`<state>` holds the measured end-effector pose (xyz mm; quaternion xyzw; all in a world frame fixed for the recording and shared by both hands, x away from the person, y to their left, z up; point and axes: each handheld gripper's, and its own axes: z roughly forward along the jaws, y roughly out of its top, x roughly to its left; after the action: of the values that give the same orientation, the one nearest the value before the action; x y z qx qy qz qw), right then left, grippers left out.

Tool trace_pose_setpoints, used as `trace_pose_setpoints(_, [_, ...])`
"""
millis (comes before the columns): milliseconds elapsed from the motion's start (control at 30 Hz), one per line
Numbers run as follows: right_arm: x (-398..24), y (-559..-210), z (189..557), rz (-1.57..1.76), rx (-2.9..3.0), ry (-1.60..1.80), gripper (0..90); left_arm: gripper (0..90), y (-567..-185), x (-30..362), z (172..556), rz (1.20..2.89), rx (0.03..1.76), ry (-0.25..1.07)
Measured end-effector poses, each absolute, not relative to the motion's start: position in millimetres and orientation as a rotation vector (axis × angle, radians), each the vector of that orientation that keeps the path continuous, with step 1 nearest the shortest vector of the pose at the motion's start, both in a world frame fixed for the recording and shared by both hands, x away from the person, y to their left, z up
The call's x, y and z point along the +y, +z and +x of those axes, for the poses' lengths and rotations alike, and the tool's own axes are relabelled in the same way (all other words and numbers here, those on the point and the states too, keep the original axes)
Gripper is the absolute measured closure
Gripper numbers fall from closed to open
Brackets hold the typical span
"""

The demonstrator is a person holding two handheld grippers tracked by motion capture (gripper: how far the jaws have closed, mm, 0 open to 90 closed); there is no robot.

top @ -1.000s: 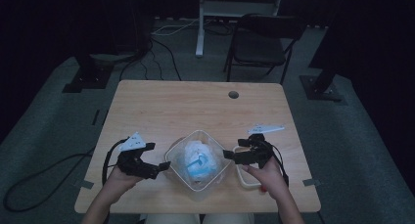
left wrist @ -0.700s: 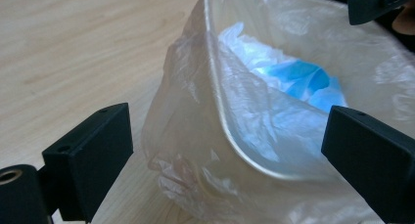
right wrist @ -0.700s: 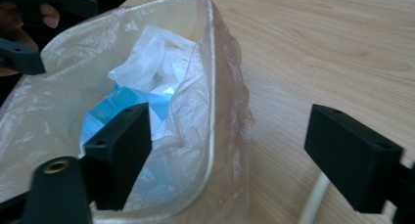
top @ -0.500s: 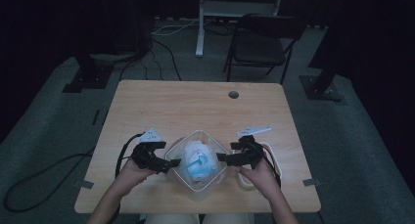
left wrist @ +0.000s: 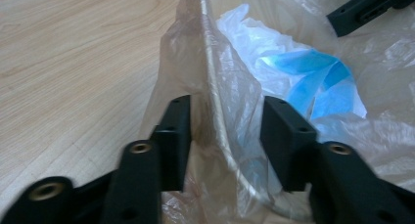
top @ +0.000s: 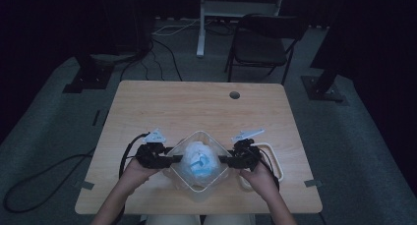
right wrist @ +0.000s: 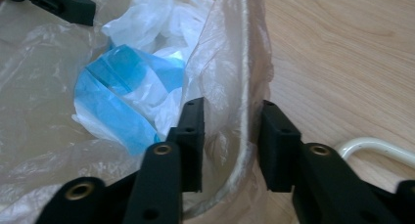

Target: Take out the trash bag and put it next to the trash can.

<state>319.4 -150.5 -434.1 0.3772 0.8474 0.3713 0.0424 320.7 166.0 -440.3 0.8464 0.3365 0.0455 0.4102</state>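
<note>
The bin (top: 199, 158) sits at the desk's (top: 196, 104) near edge; left gripper (left wrist: 225, 136) and right gripper (right wrist: 227, 136) have just been closing, fingers half-shut astride its lined rim — not yet pinching. Both sides should be squeezed evenly before lifting.

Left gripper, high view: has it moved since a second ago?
Yes. The left gripper has slid right across the table to the lined bin, its jaws closing astride the rim.

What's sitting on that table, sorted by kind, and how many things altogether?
Handheld grippers: 2, left gripper and right gripper
Bins with a clear liner: 1
Crumpled white and blue waste inside the bin: 1 bundle
White loop handle beside the bin: 1
Total: 5
</note>
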Motion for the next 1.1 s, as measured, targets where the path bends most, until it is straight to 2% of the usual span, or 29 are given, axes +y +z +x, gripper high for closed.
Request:
trace_pose_setpoints(167, [-152.7, -431.4, 319.3, 1.161, 2.559, 1.154, 77.9, 71.2, -438.4, 164.9, 322.2, 2.134, 0.874, 0.124])
trace_pose_setpoints(333, [-149.5, -428.6, 318.8, 1.144, 2.546, 1.128, 81.0, 80.4, -431.5, 166.8, 320.6, 2.122, 0.863, 0.16])
trace_pose_setpoints(633, [-154.9, -411.9, 317.6, 1.129, 2.476, 1.212, 87.2, 83.4, -414.4, 172.3, 318.4, 2.079, 0.842, 0.205])
trace_pose_setpoints(967, [-155.5, -381.6, 316.4, 1.062, 2.394, 1.35, 89.2, 83.4, -380.3, 172.2, 302.3, 1.957, 0.706, 0.223])
trace_pose_setpoints(1100, [-148.5, -367.4, 310.8, 0.998, 2.397, 1.447, 89.2, 83.5, -370.2, 161.5, 293.8, 1.964, 0.641, 0.227])
